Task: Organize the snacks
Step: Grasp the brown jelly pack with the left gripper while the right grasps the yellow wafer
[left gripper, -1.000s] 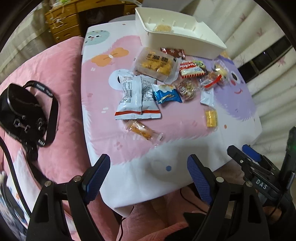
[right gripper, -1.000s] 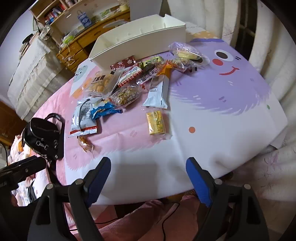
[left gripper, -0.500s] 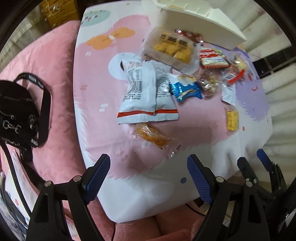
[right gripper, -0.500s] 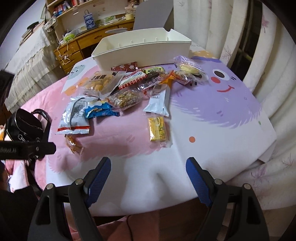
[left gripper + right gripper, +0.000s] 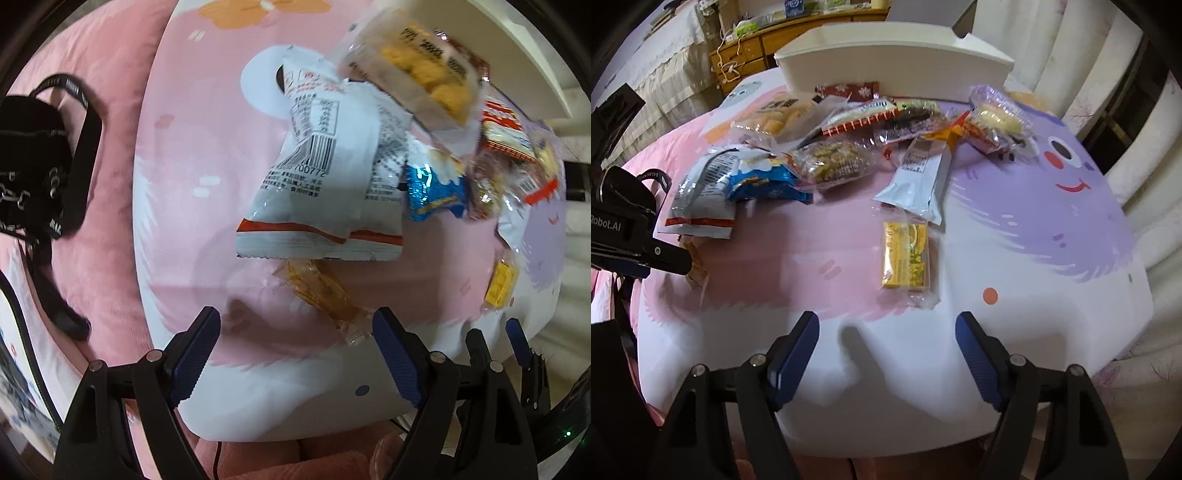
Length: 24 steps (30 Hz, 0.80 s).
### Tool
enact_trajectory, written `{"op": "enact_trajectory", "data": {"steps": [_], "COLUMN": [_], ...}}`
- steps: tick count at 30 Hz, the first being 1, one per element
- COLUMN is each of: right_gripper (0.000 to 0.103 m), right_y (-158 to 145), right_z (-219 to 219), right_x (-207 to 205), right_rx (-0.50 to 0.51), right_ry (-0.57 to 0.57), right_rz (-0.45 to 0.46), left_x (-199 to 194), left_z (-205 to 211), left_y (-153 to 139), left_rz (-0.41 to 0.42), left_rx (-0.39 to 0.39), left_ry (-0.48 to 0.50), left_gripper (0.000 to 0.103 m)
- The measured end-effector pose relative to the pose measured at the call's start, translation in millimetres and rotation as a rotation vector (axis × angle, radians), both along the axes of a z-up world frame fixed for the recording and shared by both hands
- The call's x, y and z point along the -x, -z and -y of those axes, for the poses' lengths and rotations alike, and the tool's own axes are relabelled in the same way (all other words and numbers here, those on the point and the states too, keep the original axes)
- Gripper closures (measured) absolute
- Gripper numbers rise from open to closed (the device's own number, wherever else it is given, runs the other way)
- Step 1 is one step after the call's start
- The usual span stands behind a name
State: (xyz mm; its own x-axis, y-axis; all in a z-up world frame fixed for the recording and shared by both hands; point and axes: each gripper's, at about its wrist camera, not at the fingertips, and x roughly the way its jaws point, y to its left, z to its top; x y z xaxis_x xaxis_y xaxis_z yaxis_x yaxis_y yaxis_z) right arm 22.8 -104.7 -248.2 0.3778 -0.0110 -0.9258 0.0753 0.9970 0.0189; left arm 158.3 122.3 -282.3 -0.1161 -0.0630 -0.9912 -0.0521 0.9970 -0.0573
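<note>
Left tool wide open, empty, orange snack just beyond its pads. Right tool closing, empty, yellow bar just ahead. Bare desk near edge.

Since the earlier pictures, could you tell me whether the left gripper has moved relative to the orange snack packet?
Yes. The left gripper has closed in on the orange snack packet, now just ahead of its open jaws.

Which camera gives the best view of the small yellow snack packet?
The right wrist view. There the yellow snack packet lies whole and near the middle of the picture, on the printed tablecloth. In the left wrist view the packet is small, blurred and far out at the right edge.
</note>
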Motion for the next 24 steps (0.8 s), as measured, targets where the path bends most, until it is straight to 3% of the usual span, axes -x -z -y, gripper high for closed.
{"op": "enact_trajectory", "data": {"steps": [4, 9, 14, 16, 18, 24], "right_gripper": [0.032, 0.036, 0.042, 0.045, 0.048, 0.068], "right_y": [6.1, 12.1, 14.4, 14.6, 14.4, 11.8], "right_z": [7.1, 12.2, 15.5, 17.0, 17.2, 19.1], "right_x": [-10.1, -20.7, -28.3, -29.6, -32.0, -31.8], "right_rx": [-0.008, -0.014, -0.012, -0.012, -0.011, -0.009], "right_ry": [-0.014, -0.034, -0.055, -0.065, -0.071, -0.071], "right_rz": [-0.014, -0.034, -0.032, -0.026, -0.02, -0.013], "left_x": [-5.3, -11.6, -16.5, -17.7, -18.1, -17.5], "left_z": [1.7, 7.3, 12.7, 12.2, 10.0, -2.2], "left_y": [7.3, 13.9, 13.6, 12.7, 11.2, 11.7], "left_rz": [-0.025, -0.054, -0.06, -0.057, -0.054, -0.053], "left_rx": [0.01, 0.006, -0.01, -0.021, -0.052, -0.051], "left_ry": [-0.035, -0.06, -0.086, -0.095, -0.105, -0.139], "left_gripper": [0.027, 0.043, 0.049, 0.057, 0.078, 0.083]}}
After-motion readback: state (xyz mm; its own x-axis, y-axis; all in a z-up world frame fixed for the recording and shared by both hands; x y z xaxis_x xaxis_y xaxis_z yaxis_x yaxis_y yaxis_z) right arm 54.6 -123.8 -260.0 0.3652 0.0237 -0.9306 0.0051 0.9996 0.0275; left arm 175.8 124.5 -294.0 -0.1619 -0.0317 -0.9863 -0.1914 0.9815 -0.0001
